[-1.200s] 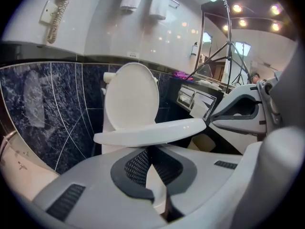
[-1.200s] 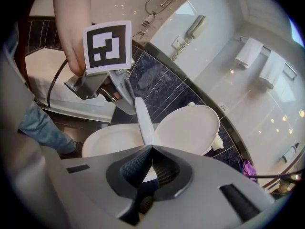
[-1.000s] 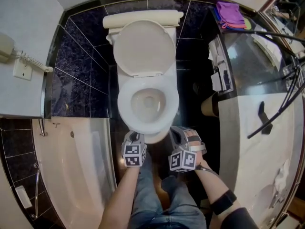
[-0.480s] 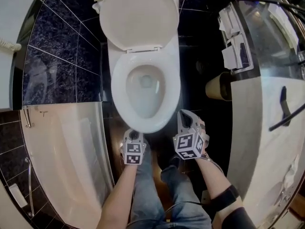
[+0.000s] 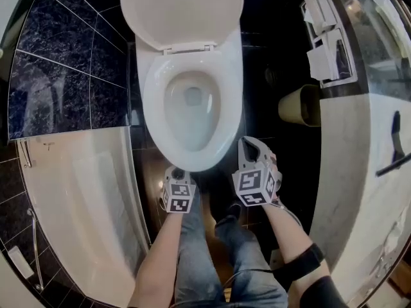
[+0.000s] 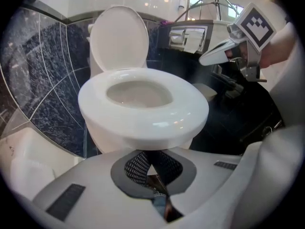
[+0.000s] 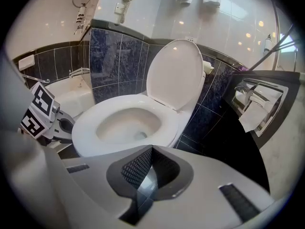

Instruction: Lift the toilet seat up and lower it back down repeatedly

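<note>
Head view shows the toilet seat (image 5: 153, 117) apparently lying flat on the bowl (image 5: 191, 108), though seat and rim are hard to tell apart; the lid (image 5: 183, 8) stands raised behind it; the left gripper (image 5: 177, 174) hangs just before the bowl's front edge, jaws together on nothing; the right gripper (image 5: 249, 147) sits beside the bowl's front right, likewise closed and empty; a bathtub (image 5: 77, 191) lies to the left.
</note>
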Tool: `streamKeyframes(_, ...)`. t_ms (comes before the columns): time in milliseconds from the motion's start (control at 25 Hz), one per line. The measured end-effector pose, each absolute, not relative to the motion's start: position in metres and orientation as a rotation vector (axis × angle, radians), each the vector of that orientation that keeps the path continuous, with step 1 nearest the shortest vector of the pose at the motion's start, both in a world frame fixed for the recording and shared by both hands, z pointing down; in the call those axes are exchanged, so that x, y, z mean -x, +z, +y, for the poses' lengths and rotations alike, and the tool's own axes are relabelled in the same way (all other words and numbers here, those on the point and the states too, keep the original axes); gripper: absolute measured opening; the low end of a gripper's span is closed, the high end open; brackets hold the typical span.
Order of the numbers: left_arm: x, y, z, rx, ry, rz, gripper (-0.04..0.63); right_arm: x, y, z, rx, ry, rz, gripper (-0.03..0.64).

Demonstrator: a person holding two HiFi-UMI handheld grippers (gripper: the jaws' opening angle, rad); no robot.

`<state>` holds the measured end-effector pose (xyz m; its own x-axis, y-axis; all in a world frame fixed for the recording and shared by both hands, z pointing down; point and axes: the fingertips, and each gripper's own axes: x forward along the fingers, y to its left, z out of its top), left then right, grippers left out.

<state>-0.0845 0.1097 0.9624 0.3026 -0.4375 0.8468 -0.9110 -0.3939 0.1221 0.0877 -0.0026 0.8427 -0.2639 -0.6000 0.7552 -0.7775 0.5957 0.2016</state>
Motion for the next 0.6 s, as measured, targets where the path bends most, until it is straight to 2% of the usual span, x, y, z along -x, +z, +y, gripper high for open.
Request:
streamKeyframes(200, 0.090, 0.973, 0.133, -1.876, 1.054, -1.173, -0.009, -0.085, 0.835, -0.008, -1.099, 0.261, -1.983, 0.018)
streamKeyframes(600, 0.084, 0.942, 0.123, -1.878, 0.980, -1.206, -0.009, -0.091, 0.817, -0.004, -1.116, 0.272, -1.986, 0.018)
